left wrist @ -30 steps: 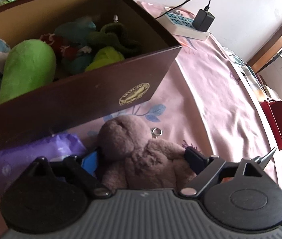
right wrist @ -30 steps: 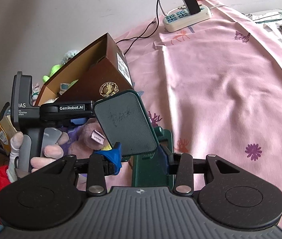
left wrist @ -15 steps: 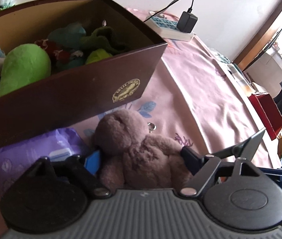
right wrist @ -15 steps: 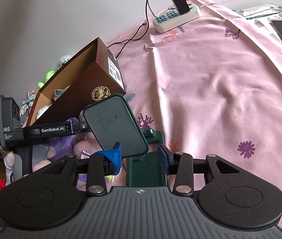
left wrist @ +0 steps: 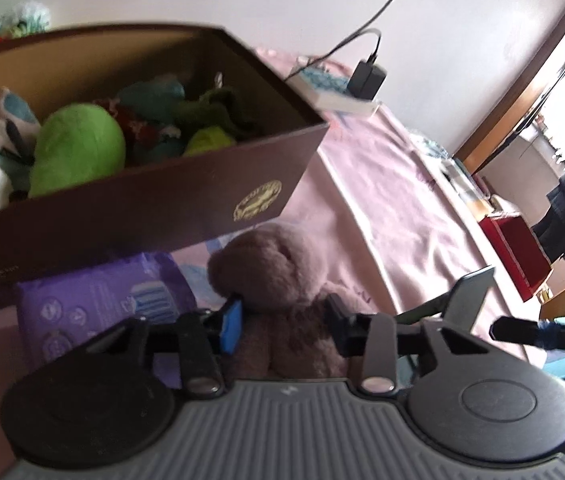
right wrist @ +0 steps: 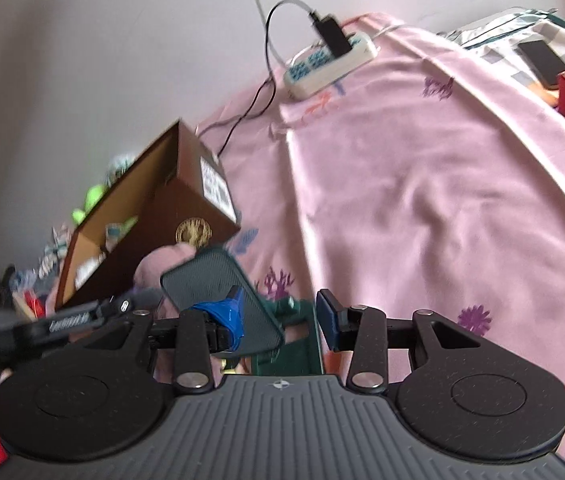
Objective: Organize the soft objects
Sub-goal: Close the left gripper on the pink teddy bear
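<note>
**One plush bear gripped, box right behind it**

One bear is what matters here. The mauve plush bear (left wrist: pixel 278 280) sits on the pink bedsheet (right wrist: pixel 422 200), just in front of the brown cardboard box (left wrist: pixel 142 216), which already holds a heap of soft toys: a green plush (left wrist: pixel 78 152), something white and fluffy at the left edge, and some dark green and teal bits further back.

What changed: a second ago the left claw (left wrist: pixel 282 320) was spread wide around the bear with daylight on both sides. Now the blue pad and the black pad are pinched into the bear's body just below the head, so the claw is clamped on the bear. The view has also tilted and come up a bit, with more of the box's inside showing. To me that reads as the grab being done and the lift into the box starting.

The right claw (right wrist: pixel 282 316) has its fingers apart, with nothing squeezed between them. A dark mesh-textured pouch (right wrist: pixel 218 300) lies against its left finger, with a green item underneath, but I can't tell whether the pouch rests on the finger.

Other stuff around: a purple wipes pack (left wrist: pixel 98 304) lies beside the bear, up against the box. A white power strip (right wrist: pixel 330 60) with a black charger plugged in sits near the wall, and a red box (left wrist: pixel 518 252) is at the far edge.

My guess is the bear still has to clear the front wall of the box.
</note>
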